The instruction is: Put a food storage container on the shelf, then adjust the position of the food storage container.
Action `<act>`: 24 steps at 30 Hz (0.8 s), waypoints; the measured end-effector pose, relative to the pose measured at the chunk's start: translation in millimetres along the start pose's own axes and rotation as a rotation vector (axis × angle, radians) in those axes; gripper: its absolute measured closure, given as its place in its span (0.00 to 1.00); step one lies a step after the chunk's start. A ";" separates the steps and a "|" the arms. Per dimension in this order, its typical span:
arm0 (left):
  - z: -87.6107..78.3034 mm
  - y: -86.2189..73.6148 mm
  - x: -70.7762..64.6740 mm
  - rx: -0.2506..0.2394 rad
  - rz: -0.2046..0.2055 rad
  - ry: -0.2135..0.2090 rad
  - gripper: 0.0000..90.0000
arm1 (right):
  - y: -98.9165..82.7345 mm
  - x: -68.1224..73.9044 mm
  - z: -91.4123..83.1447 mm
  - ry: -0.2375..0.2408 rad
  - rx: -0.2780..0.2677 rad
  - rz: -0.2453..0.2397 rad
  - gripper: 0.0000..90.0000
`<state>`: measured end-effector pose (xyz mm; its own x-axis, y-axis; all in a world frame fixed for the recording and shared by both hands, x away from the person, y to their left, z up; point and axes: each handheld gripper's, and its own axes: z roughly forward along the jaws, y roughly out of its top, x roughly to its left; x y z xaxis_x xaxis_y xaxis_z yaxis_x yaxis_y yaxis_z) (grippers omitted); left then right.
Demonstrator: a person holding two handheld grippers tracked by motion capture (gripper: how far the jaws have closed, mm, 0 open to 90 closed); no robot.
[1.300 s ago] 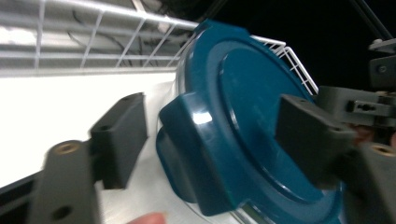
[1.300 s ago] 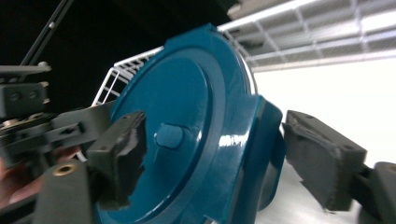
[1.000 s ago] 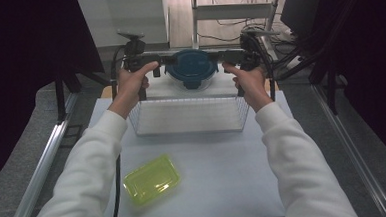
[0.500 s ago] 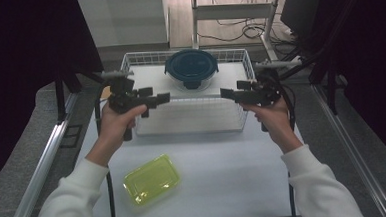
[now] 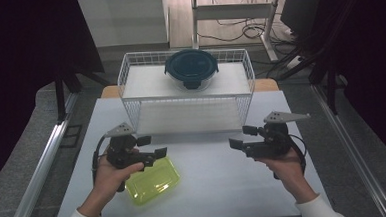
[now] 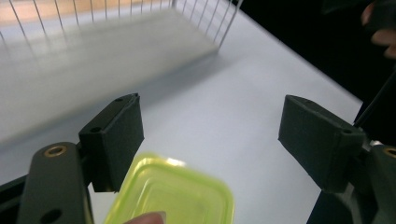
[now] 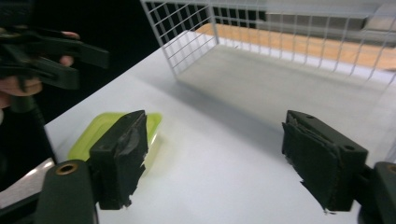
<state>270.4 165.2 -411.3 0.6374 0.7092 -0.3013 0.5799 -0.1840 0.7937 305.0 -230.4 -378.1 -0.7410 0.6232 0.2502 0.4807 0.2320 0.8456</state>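
One bowl (image 5: 191, 68) already sits in the basket (image 5: 129, 79); the green box (image 5: 152, 180) still lies on the counter (image 5: 220, 182). My left hand-held gripper (image 5: 156, 153) hangs over it, my right hand-held gripper (image 5: 235, 144) well apart, both released and empty, their jaws just narrowing slightly.

Translucent yellow-green lidded container (image 5: 152, 180) lies flat at the table's near-left

Grey floor (image 5: 29, 172), dark curtains (image 5: 22, 47), white table (image 5: 225, 187)
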 end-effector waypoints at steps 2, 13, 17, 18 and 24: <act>1.3 -5.2 -0.1 0.001 -0.007 0.016 0.24 | -10.1 0.2 -2.0 0.002 0.000 0.002 0.26; 5.7 -28.7 2.5 0.055 0.005 0.057 0.28 | -50.3 -5.6 0.6 -0.021 0.069 -0.001 0.27; 8.1 -32.9 3.5 0.067 0.004 0.063 0.31 | -54.0 -7.8 3.8 -0.020 0.082 0.007 0.27; 8.3 -33.6 3.8 0.067 0.003 0.063 0.31 | -54.2 -7.9 4.1 -0.019 0.080 0.006 0.27; 6.1 -34.2 9.1 0.062 -0.004 0.086 0.31 | -55.8 -9.8 4.0 -0.018 0.078 0.011 0.27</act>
<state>259.5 173.7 -444.4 0.5907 0.7651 -0.2562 0.6144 -0.2207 0.7575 287.3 -246.5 -429.7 -0.7271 0.6391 0.2507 0.5247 0.2818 0.8033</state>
